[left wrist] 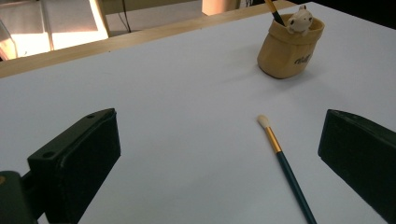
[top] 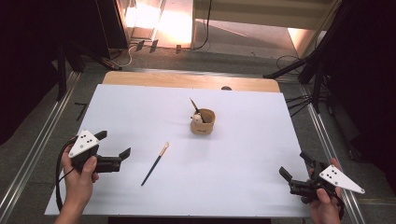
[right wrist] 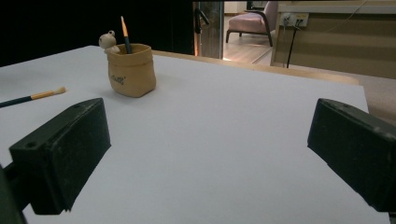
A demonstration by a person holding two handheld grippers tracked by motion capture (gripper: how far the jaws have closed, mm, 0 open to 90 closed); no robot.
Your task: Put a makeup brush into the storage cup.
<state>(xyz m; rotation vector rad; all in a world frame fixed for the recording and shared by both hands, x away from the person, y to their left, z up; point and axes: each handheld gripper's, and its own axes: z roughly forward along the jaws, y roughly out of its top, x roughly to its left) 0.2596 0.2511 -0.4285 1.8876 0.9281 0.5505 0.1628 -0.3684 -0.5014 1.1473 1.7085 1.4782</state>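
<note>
The loose brush [top: 156, 163] lies flat on the white counter [top: 243, 158], between the two hands and in front of the tan pot [top: 203, 122]. A second brush [top: 195, 108] already stands in that pot beside a small bear figure [top: 198, 118].

**Relation that governs the next move.** The left hand-held gripper [top: 114, 150] is the nearer one — the loose brush lies just ahead of it and to its right, with bare counter between them. The right hand-held gripper [top: 293, 169] sits at the far right edge of the counter, well apart from the brush. The pickup therefore most likely falls to the left side.

**Long axis.** In the high view the brush runs diagonally: bristle tip [top: 165, 146] up and right, toward the pot; dark handle end down and left, toward the person. In the left gripper view the brush [left wrist: 285, 165] lies close to the right jaw, and its handle runs toward the camera — nearly along the line of approach, not across it. The judgement: the hand must shift right and turn so that the jaws straddle the handle crosswise.

**Jaw state.** Both hand-held grippers stand spread wide and hold nothing; neither touches the brush or the pot.

**Pot.** Upright, mouth open, farther from the left hand than the brush is.
</note>
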